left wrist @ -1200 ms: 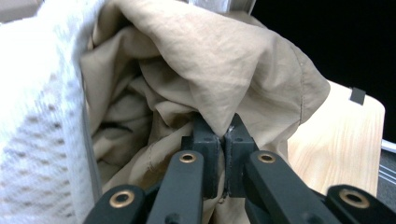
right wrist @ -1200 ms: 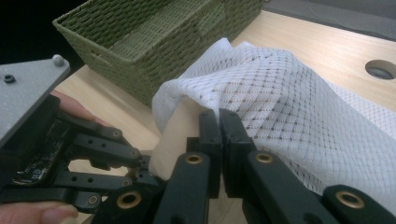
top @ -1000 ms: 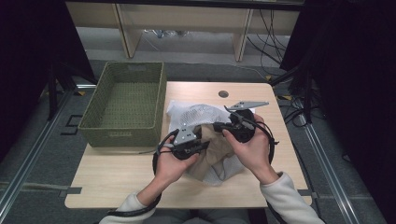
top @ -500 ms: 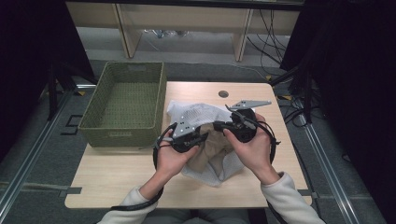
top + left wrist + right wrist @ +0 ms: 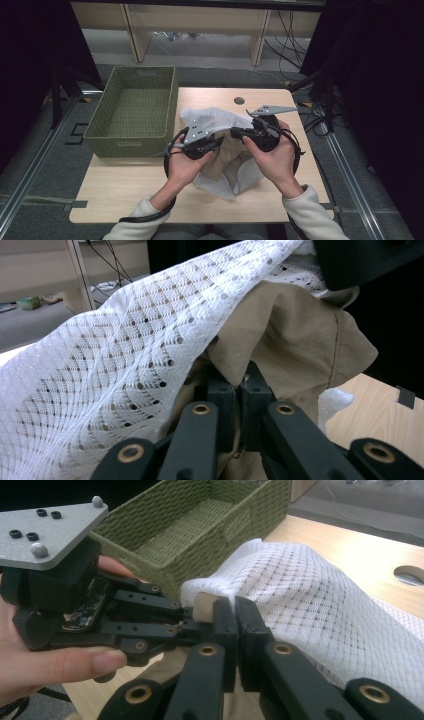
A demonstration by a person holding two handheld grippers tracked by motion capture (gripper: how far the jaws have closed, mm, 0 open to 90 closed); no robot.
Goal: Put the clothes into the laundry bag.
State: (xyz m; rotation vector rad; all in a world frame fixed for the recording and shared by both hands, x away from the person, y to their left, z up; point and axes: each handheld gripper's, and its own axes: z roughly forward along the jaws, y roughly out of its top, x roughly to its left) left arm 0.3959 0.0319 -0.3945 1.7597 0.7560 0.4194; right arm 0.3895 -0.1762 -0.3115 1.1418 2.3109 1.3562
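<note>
Hands hold both grippers above the pale wooden table (image 5: pixel 125 195): left gripper (image 5: pixel 218 145) and right gripper (image 5: pixel 234 132), jaws clamped tight, pinch the white openwork knit garment with beige lining (image 5: pixel 220 121) between them. Beyond stands a green woven basket (image 5: pixel 131 145).

Both forearms come in from the near edge of the scene, in pale sleeves, and angle inward toward each other. The left hand (image 5: pixel 184 167) cups the left gripper (image 5: pixel 218 143) from below, its jaws pointing right and pressed together (no gap shows between them in the left gripper view). The right hand (image 5: pixel 274 161) wraps the right gripper (image 5: pixel 235 132), whose jaws point left and are likewise fully closed. The two sets of fingertips meet almost nose to nose, just beside each other, mid-scene.
</note>
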